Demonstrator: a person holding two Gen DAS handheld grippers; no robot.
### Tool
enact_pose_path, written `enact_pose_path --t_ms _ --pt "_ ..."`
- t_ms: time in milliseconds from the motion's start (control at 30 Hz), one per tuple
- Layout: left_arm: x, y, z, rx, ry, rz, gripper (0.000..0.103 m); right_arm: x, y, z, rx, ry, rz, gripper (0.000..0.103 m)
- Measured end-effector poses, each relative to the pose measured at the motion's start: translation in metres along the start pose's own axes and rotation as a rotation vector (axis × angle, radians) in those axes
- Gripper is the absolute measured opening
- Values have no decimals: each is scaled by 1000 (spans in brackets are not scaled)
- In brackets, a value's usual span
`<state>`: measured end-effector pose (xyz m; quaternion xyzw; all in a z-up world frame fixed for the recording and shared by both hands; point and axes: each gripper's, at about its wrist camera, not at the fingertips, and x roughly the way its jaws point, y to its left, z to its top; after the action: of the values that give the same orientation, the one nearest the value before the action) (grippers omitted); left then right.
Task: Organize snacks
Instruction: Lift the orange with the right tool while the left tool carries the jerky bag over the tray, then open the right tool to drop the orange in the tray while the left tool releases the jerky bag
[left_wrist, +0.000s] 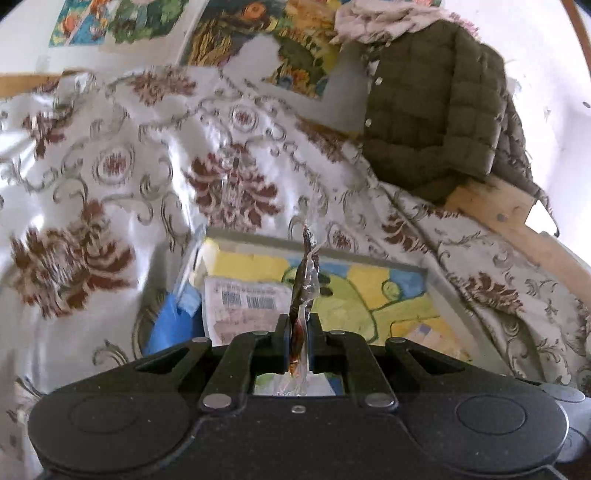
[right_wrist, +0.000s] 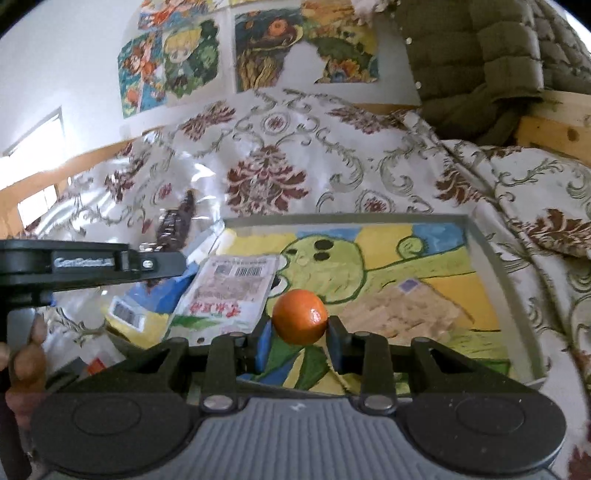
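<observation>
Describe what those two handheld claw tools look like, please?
Both are matte black, with two straight fingers on hinged links held by silver rivets. The right gripper has a ribbed grey panel and blue finger pads; the left gripper carries pale lettering on its side.

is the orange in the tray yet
Not yet: the right gripper holds the orange above the tray.

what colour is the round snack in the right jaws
Orange, glossy; the ball shows best in the right wrist view.
</observation>
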<state>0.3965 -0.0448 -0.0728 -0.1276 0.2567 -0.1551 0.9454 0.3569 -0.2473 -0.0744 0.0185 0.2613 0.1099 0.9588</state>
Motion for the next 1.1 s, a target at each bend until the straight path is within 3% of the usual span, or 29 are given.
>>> enact_pose_path --t_ms 333,667,733,867,1100 --pt "14 0 -3 16 80 28 9 23 11 -6 -15 55 7 35" --pt "18 5 -5 -4 113 5 9 24 11 -6 -12 74 0 36" --pt "17 2 -5 1 113 -1 19 22 11 -5 -11 78 -5 36" --pt "14 -2 -4 16 108 -5 22 18 9 -3 -2 73 -5 39" --pt "-5 -9 5 22 55 -7 54 -5 4 10 15 20 -15 51"
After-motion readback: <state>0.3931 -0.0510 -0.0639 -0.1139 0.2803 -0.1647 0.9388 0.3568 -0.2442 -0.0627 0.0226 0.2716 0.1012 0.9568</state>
